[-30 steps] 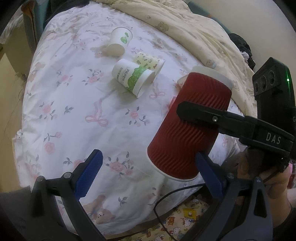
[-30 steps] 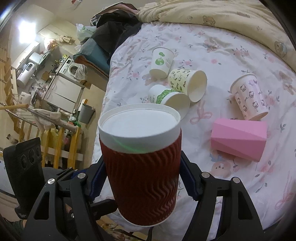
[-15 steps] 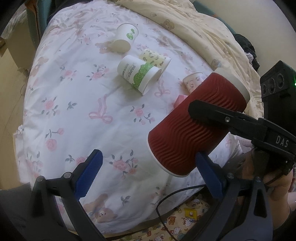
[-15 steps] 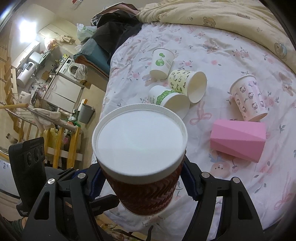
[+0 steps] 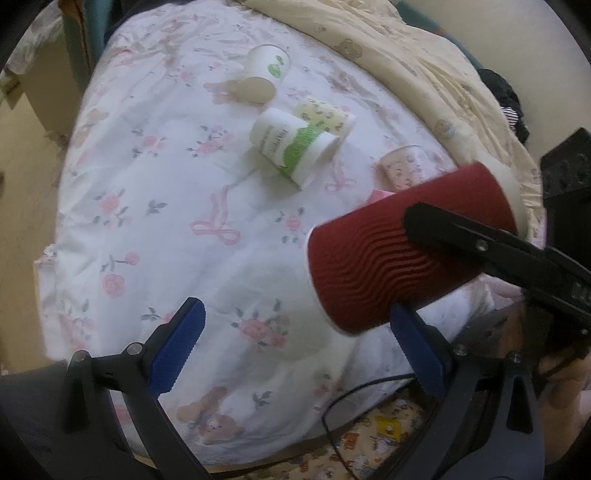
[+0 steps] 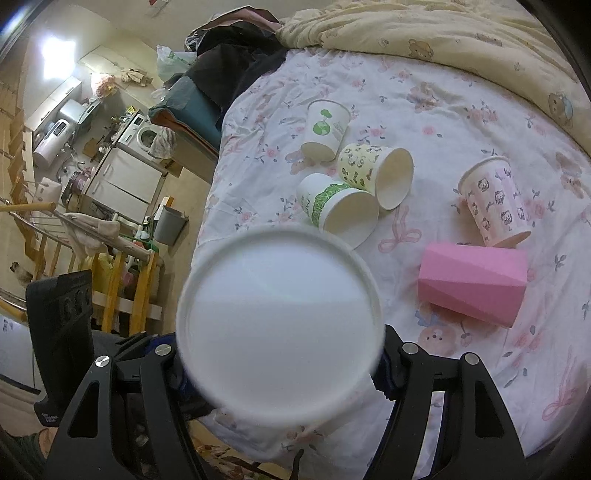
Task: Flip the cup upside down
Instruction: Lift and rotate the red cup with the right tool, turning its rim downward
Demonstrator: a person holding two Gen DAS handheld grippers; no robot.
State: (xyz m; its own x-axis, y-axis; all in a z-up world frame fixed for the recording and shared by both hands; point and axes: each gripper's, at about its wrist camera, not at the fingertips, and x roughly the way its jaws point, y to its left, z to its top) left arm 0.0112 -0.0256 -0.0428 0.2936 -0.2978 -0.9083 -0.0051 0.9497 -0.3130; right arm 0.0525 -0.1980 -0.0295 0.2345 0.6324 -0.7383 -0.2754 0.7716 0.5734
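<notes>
A dark red ribbed paper cup [image 5: 402, 254] with a white rim is held in the air over the bed's near edge, lying almost on its side. My right gripper [image 6: 280, 369] is shut on it; its black fingers [image 5: 480, 243] cross the cup in the left wrist view. In the right wrist view the cup's white round end [image 6: 279, 317] faces the camera and hides the red wall. My left gripper [image 5: 295, 350] is open and empty, just below and left of the cup.
On the flowered sheet [image 5: 166, 192] lie several paper cups: one with a green sprout [image 6: 325, 129], a yellow one [image 6: 376, 173], a green-banded one [image 6: 336, 210], a kitten-print one [image 6: 495, 203] and a pink faceted cup [image 6: 472, 288]. A beige quilt [image 6: 443, 33] covers the far side.
The right gripper has rolled, tipping the red cup from near upright to almost horizontal, so its white end now faces the right wrist camera. The left gripper stayed open.
</notes>
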